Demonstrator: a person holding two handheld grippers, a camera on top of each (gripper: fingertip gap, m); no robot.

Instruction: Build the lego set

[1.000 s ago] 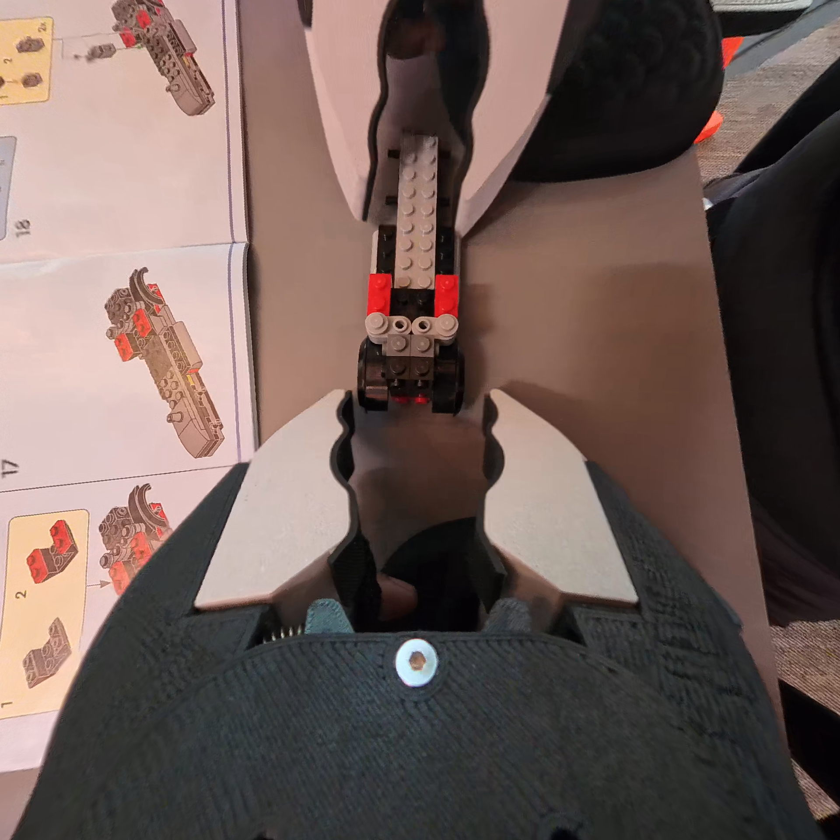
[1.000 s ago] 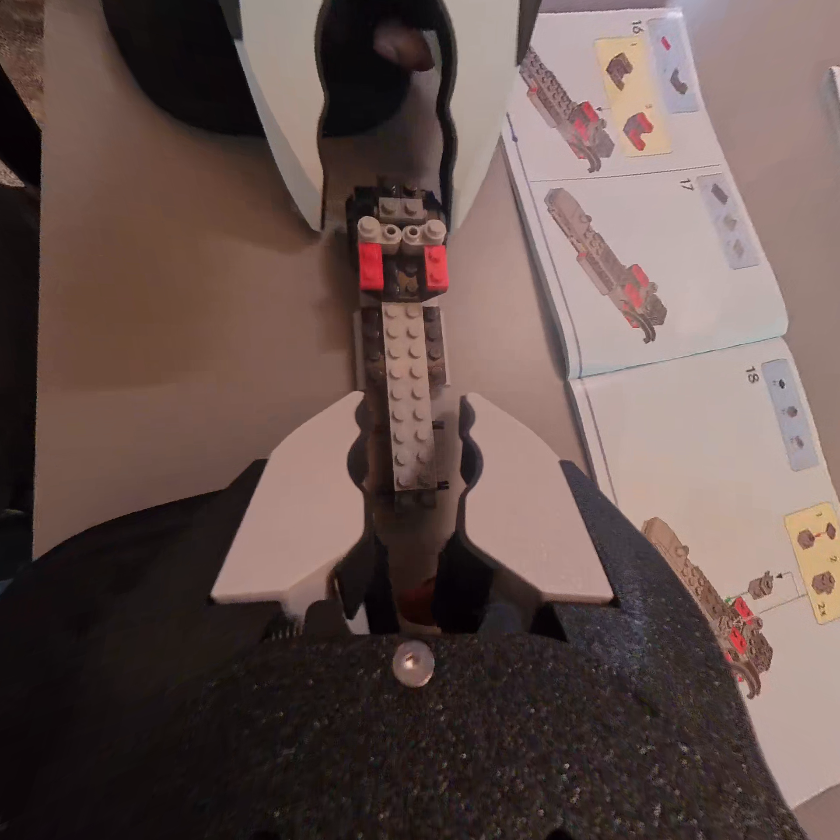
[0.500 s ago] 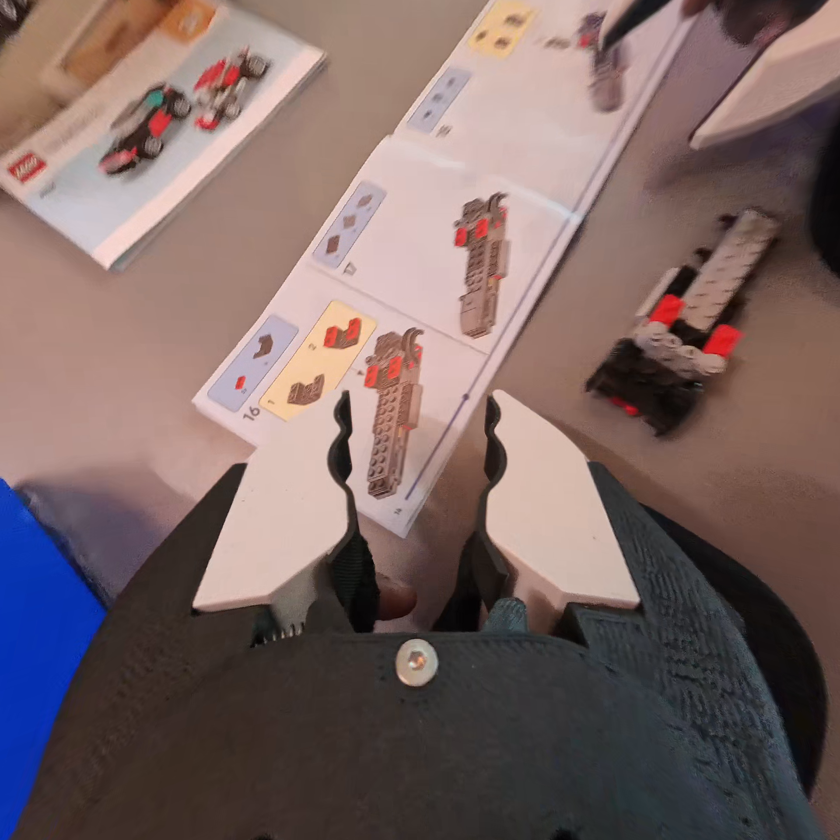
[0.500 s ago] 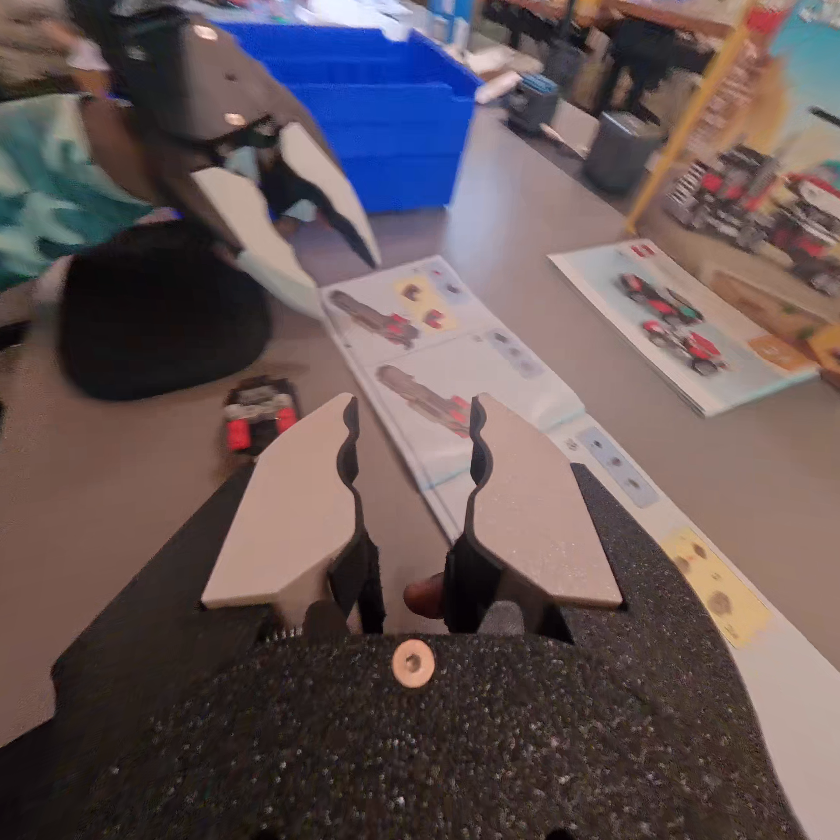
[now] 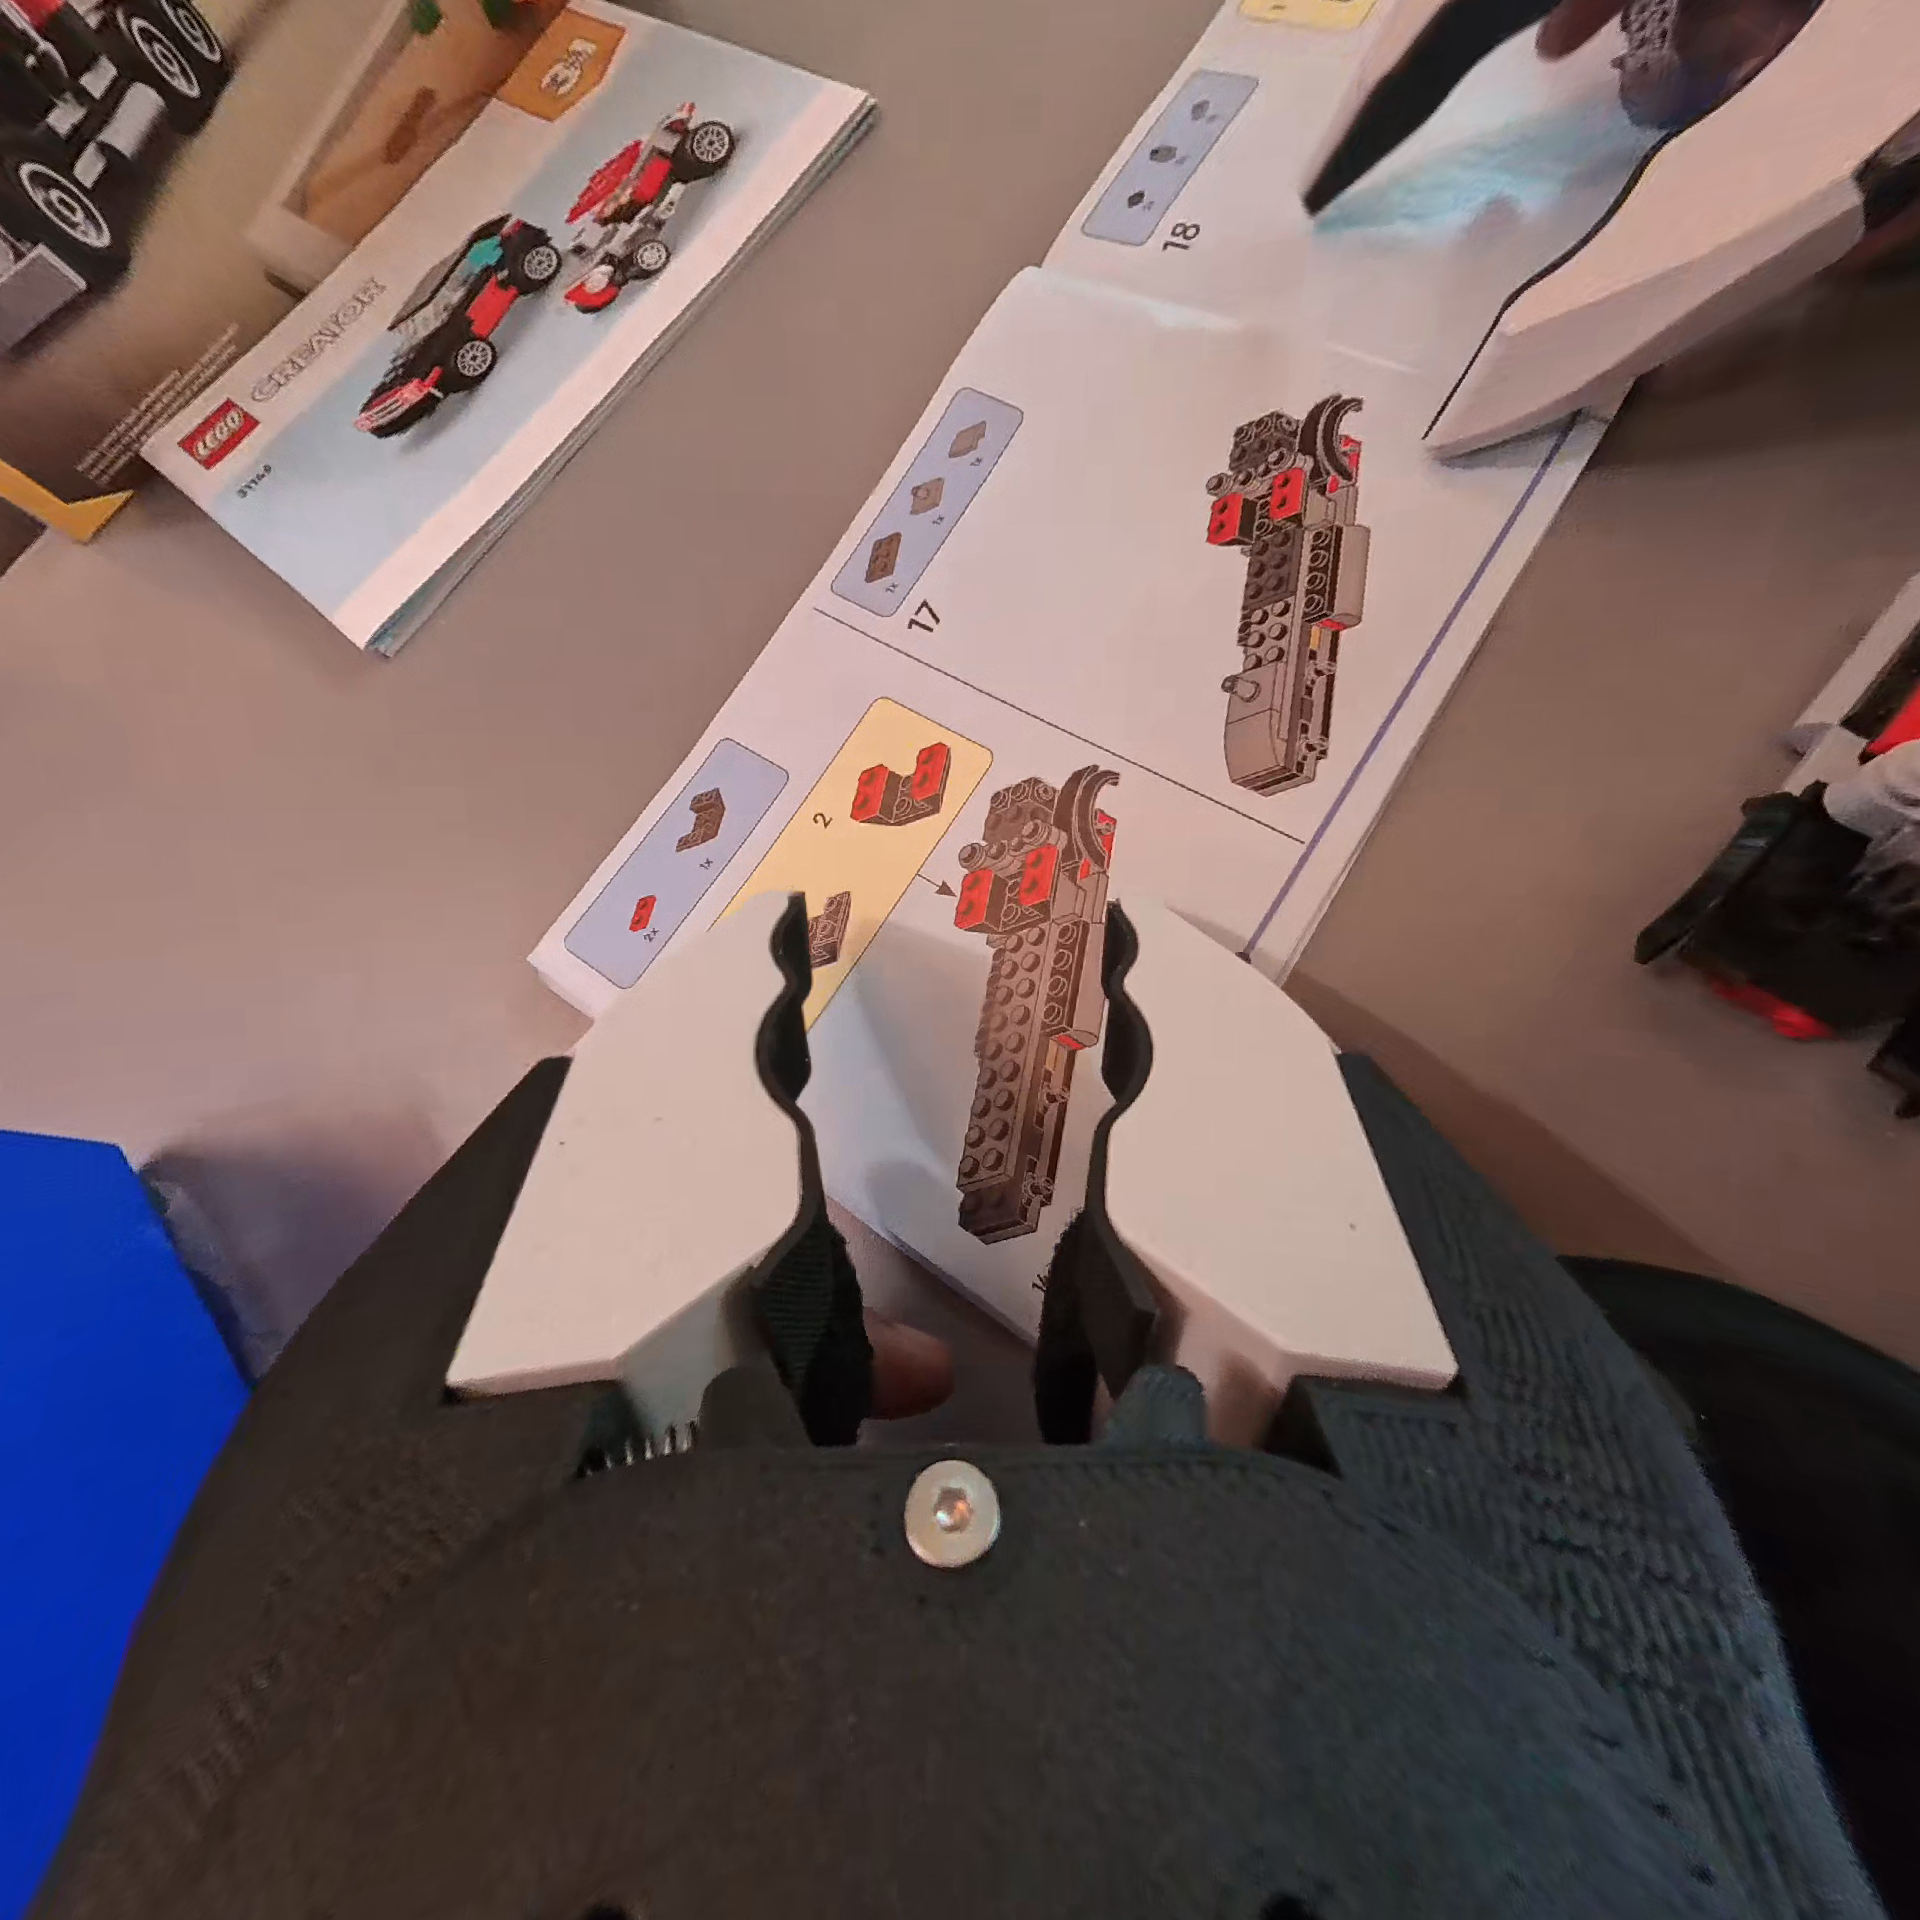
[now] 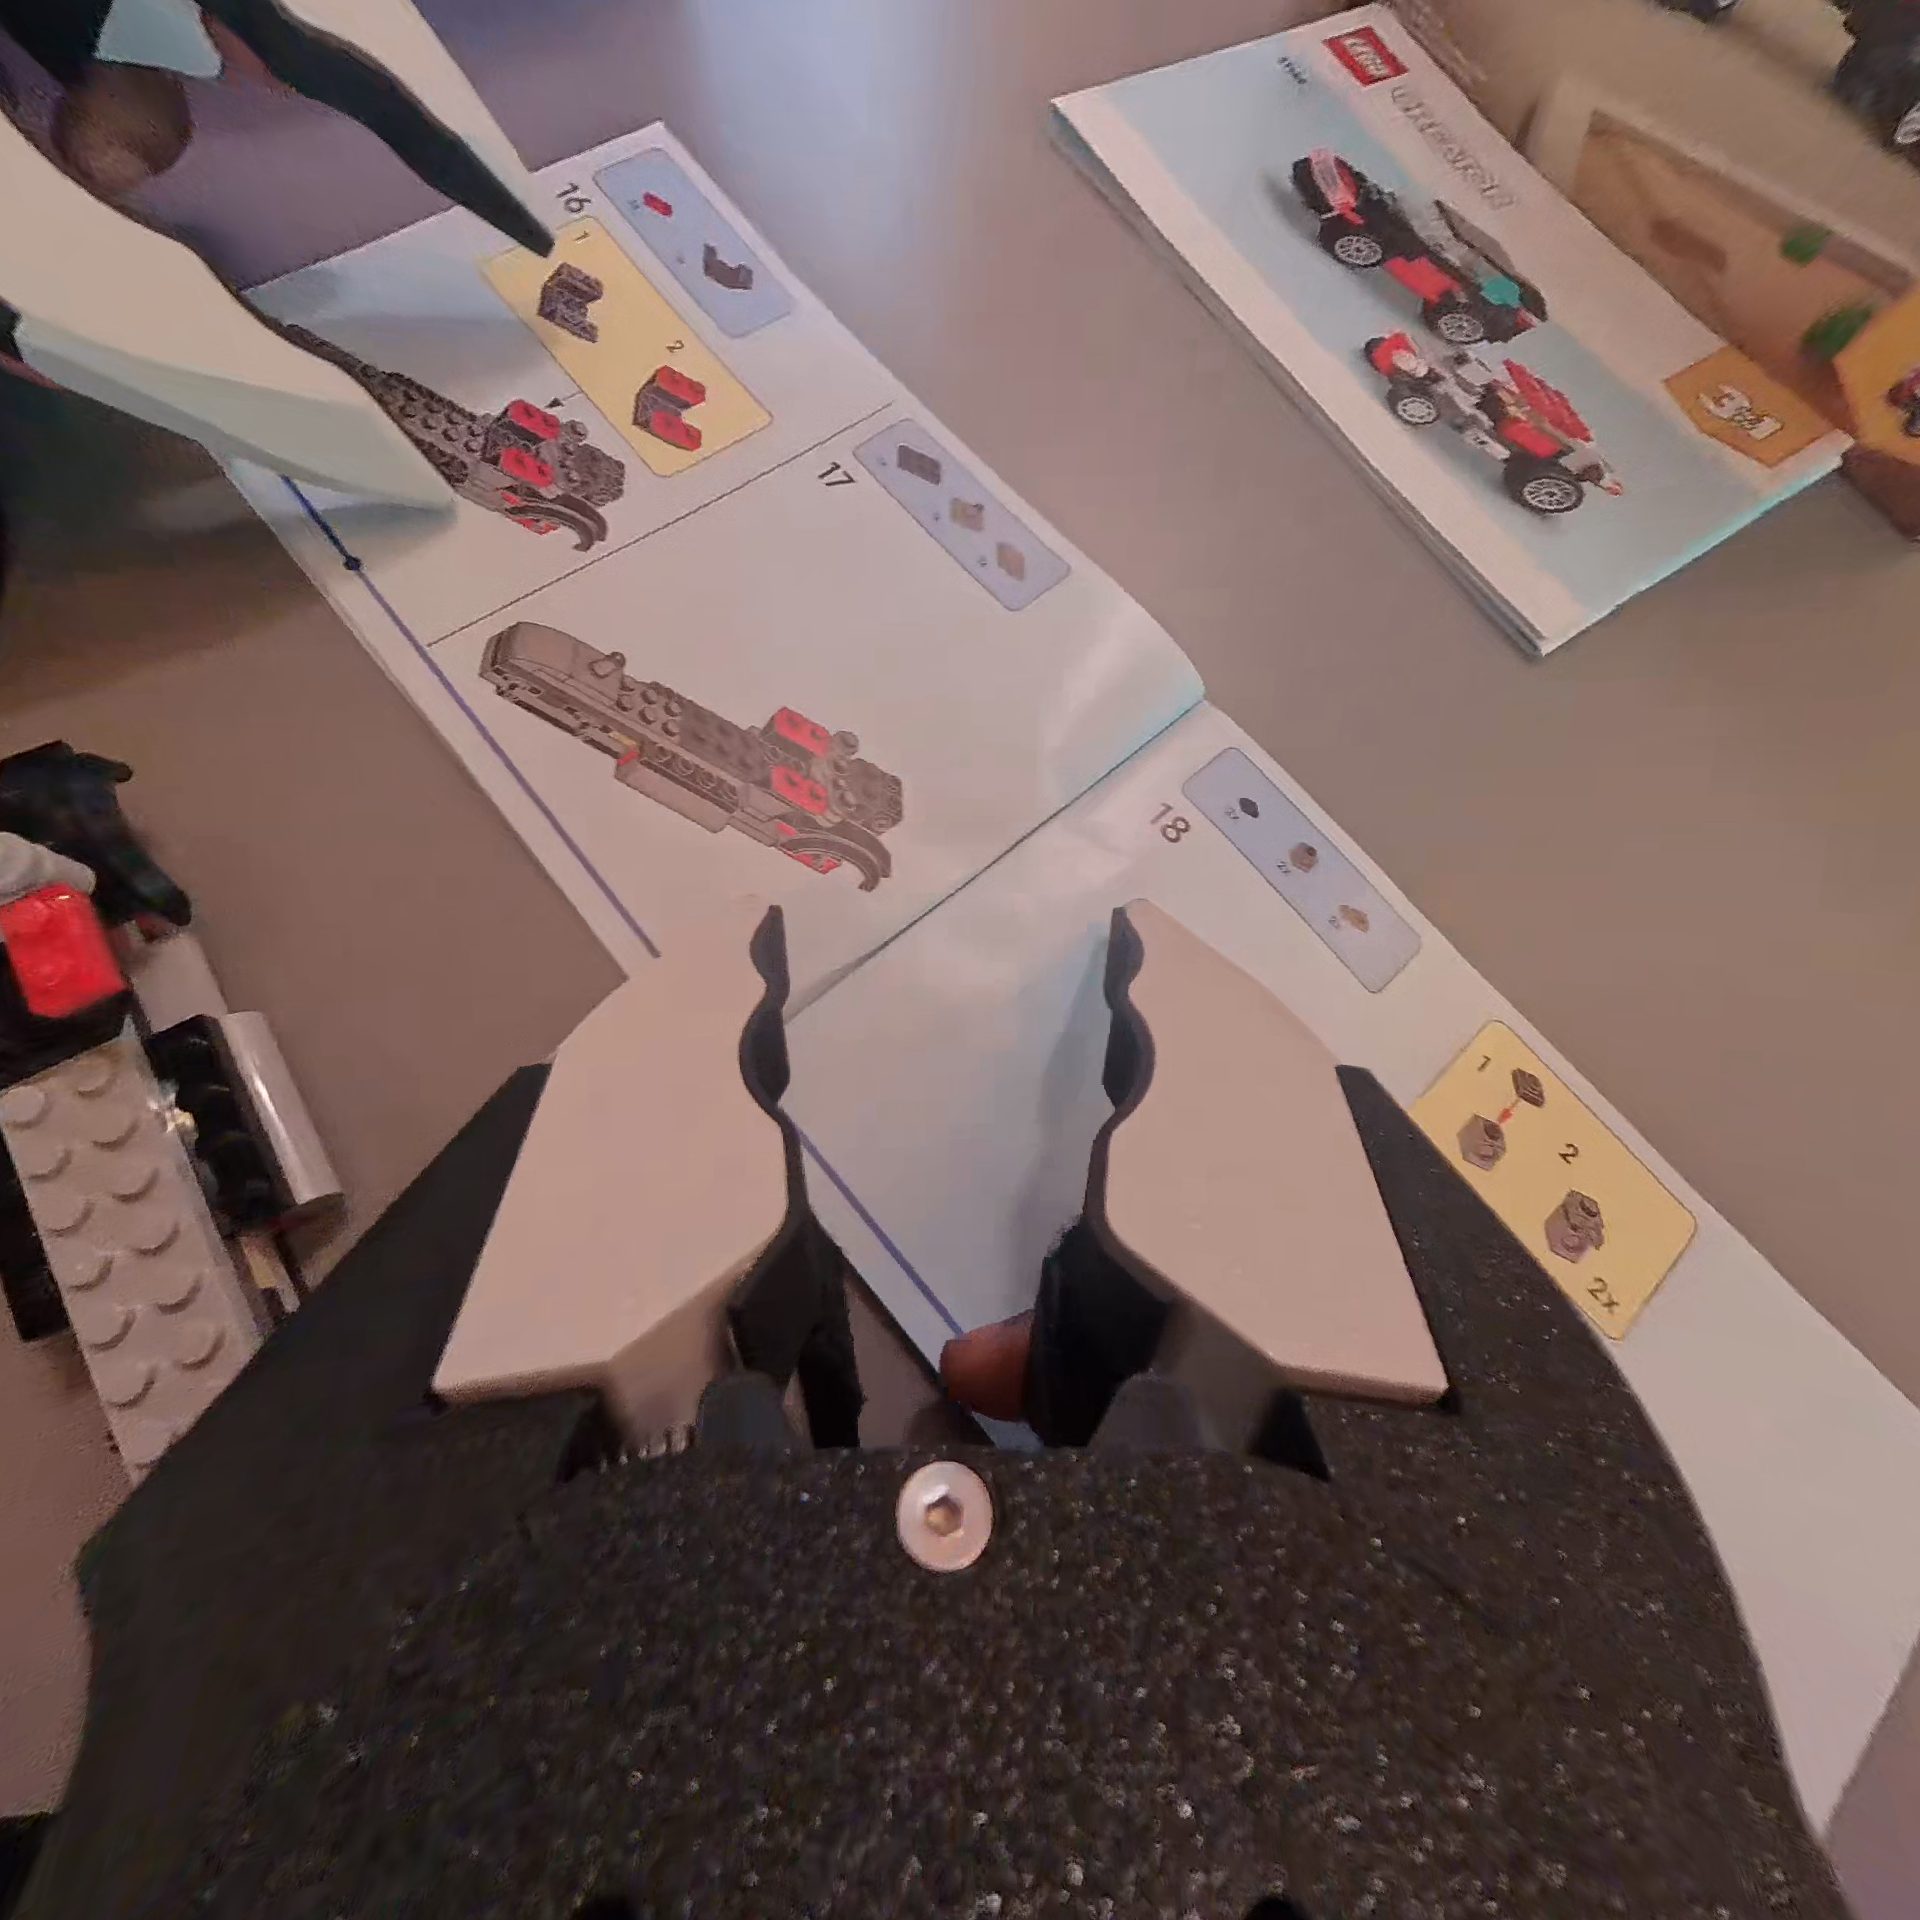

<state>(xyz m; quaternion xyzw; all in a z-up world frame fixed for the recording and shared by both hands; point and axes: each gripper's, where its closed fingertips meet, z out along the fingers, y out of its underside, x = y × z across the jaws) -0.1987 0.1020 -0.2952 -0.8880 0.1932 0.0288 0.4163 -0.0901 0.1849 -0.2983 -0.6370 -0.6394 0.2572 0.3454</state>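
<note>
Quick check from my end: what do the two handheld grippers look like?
Both match: the left gripper and right gripper each have two pale grey wedge-shaped jaws with wavy black inner edges, a rough black printed body, and one silver hex screw at the centre. No cables or sleeves show.

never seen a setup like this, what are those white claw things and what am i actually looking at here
They are hand-held grippers, one in each of a person's hands, each with a camera looking along its two white fingers. One picture is from the left gripper, the other from the right gripper. Both are open and hold nothing. Below them on the grey table lie an open instruction booklet, a closed booklet and the half-built lego model, which rests beside the right gripper, untouched.
</note>
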